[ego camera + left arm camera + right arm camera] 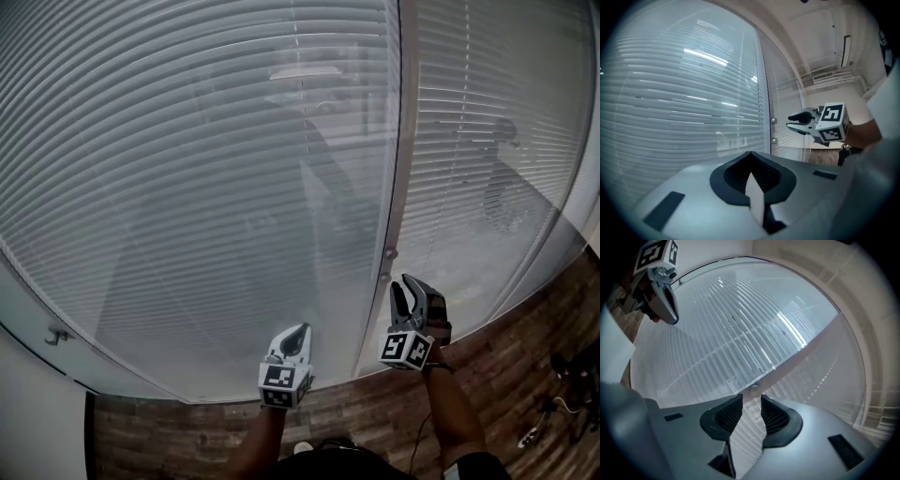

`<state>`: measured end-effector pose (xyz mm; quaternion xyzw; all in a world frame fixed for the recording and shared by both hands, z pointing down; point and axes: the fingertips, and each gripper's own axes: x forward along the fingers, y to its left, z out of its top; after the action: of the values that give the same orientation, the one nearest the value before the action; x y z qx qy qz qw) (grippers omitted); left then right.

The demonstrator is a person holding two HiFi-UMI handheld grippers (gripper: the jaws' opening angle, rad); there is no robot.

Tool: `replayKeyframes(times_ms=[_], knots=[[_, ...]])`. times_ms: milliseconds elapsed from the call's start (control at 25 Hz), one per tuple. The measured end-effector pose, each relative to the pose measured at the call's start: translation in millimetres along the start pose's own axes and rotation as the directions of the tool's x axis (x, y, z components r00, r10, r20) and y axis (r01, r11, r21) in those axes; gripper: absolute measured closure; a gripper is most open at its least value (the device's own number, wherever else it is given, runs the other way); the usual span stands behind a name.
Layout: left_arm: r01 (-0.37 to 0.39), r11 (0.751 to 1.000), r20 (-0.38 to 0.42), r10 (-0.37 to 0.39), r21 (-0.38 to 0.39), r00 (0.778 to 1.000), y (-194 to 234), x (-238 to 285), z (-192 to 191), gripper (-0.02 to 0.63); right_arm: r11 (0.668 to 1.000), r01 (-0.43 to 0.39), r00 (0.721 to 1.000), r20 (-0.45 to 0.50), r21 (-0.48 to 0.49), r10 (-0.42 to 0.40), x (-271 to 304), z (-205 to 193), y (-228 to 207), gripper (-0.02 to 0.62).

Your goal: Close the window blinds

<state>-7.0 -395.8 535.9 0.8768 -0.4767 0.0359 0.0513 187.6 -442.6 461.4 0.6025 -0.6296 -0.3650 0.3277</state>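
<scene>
White horizontal blinds (206, 169) cover a wide window, and a second panel (497, 141) hangs right of a pale upright frame post (398, 169). Dim shapes outside show through the slats. Two small round knobs (391, 253) hang by the post. My right gripper (405, 286) is open and empty, rolled sideways, its tips just short of a knob (753, 391) that shows beyond the gap. My left gripper (300, 330) is lower and to the left, shut on nothing, pointing at the blinds (684, 93). It also sees the right gripper (790, 122) beside the knobs (774, 121).
A wooden floor (525, 347) runs below the window, with cables and small items (562, 394) at the far right. A small handle (58, 335) sits on the white frame at lower left. A wall-mounted unit (846, 51) hangs high in the room behind.
</scene>
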Motion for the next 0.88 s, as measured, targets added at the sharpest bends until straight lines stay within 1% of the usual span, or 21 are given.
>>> replayKeyframes(times_ms=[80, 120, 200, 240, 280, 360, 400, 520, 600, 640, 680, 760, 800, 840, 880], knots=[[-0.026, 1.000, 0.016, 0.026, 0.008, 1.000, 1, 1, 1, 0.611, 0.999, -0.011, 1.000, 0.002, 0.035, 0.011, -11, 0, 10, 0.469], [-0.043, 0.999, 0.022, 0.043, 0.011, 0.999, 4, 1, -1, 0.611, 0.997, -0.019, 1.000, 0.008, 0.071, 0.018, -16, 1, 16, 0.469], [-0.072, 0.997, 0.026, 0.072, 0.011, 0.997, 12, -1, -6, 0.611, 0.983, -0.042, 0.999, 0.027, 0.179, 0.038, -25, 4, 27, 0.469], [-0.084, 0.996, 0.026, 0.084, 0.015, 0.996, 15, -2, -9, 0.611, 0.967, -0.062, 0.998, 0.041, 0.247, 0.053, -30, 6, 31, 0.476], [-0.096, 0.995, 0.025, 0.096, 0.016, 0.995, 18, -5, -11, 0.611, 0.944, -0.089, 0.995, 0.060, 0.319, 0.074, -34, 9, 36, 0.503], [-0.116, 0.993, 0.022, 0.116, 0.001, 0.993, 20, -10, -8, 0.611, 0.886, -0.154, 0.987, 0.103, 0.438, 0.120, -41, 13, 41, 0.515], [-0.127, 0.992, 0.027, 0.127, -0.005, 0.991, 22, -14, -4, 0.611, 0.865, -0.175, 0.984, 0.123, 0.469, 0.133, -43, 15, 41, 0.531], [-0.179, 0.984, 0.043, 0.179, -0.005, 0.983, 31, -23, 8, 0.611, 0.830, -0.212, 0.974, 0.185, 0.516, 0.133, -48, 20, 33, 0.592], [-0.213, 0.977, 0.045, 0.212, 0.002, 0.976, 36, -30, 7, 0.611, 0.794, -0.240, 0.967, 0.210, 0.558, 0.145, -50, 24, 28, 0.592], [-0.225, 0.974, 0.047, 0.225, 0.005, 0.973, 38, -35, 6, 0.611, 0.767, -0.256, 0.964, 0.216, 0.588, 0.155, -51, 24, 28, 0.592], [-0.240, 0.971, 0.049, 0.240, 0.003, 0.970, 39, -40, 6, 0.611, 0.734, -0.267, 0.962, 0.218, 0.625, 0.164, -52, 24, 29, 0.592], [-0.272, 0.962, 0.052, 0.272, -0.008, 0.961, 43, -50, 7, 0.611, 0.658, -0.263, 0.965, 0.198, 0.706, 0.174, -55, 23, 30, 0.592], [-0.288, 0.957, 0.054, 0.289, -0.012, 0.956, 44, -55, 9, 0.611, 0.629, -0.257, 0.966, 0.187, 0.734, 0.177, -57, 22, 32, 0.592], [-0.305, 0.952, 0.055, 0.305, -0.012, 0.951, 45, -60, 11, 0.611, 0.609, -0.256, 0.966, 0.183, 0.751, 0.182, -59, 21, 35, 0.592], [-0.316, 0.949, 0.055, 0.316, -0.007, 0.947, 45, -64, 11, 0.611, 0.596, -0.262, 0.964, 0.187, 0.759, 0.187, -61, 21, 39, 0.592]])
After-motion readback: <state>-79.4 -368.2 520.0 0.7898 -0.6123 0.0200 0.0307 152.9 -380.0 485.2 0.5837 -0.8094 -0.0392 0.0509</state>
